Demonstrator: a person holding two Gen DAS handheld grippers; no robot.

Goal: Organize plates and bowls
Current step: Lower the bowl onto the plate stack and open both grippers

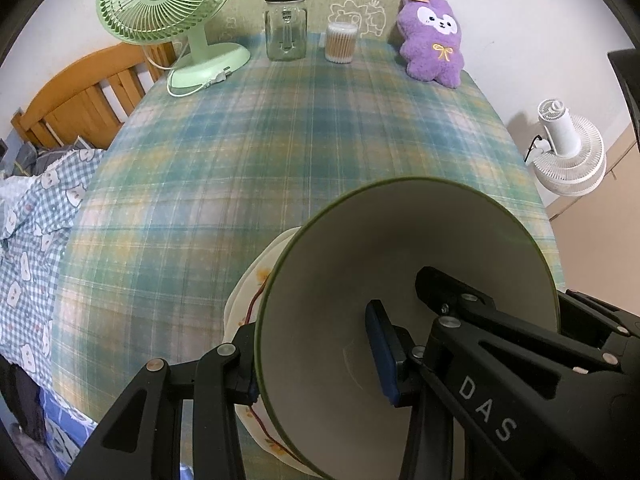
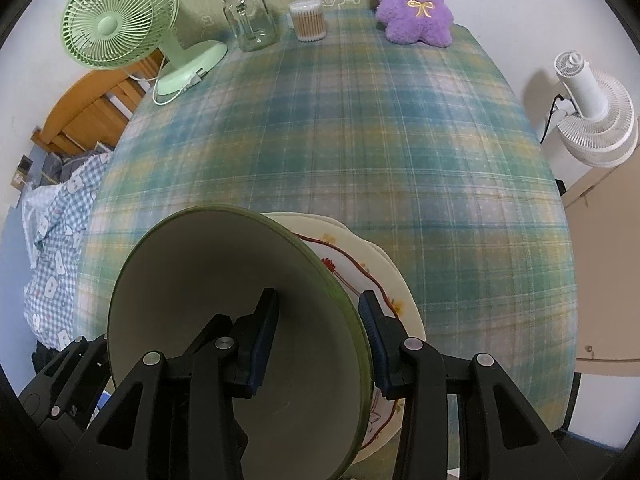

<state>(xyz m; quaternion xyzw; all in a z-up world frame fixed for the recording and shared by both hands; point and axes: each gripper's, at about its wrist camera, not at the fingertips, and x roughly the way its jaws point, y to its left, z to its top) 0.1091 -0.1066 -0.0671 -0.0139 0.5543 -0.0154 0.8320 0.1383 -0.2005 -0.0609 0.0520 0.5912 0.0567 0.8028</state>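
A cream bowl with a green rim (image 1: 400, 240) (image 2: 208, 264) sits between both grippers, directly over a cream plate with a red-and-orange flower pattern (image 1: 248, 280) (image 2: 384, 280) lying on the plaid tablecloth near the front edge. My left gripper (image 1: 316, 364) is shut on the bowl's left wall, one pad outside and one inside. My right gripper (image 2: 320, 340) is shut on the opposite wall in the same way. The bowl hides most of the plate. I cannot tell whether bowl and plate touch.
Along the table's back edge stand a green desk fan (image 1: 164, 12), a lidded glass jar (image 1: 286, 28), a tub of cotton swabs (image 1: 341, 42) and a purple plush toy (image 1: 434, 40). A white fan (image 1: 568, 148) stands off the right side, a bed with checked bedding (image 1: 36, 208) off the left.
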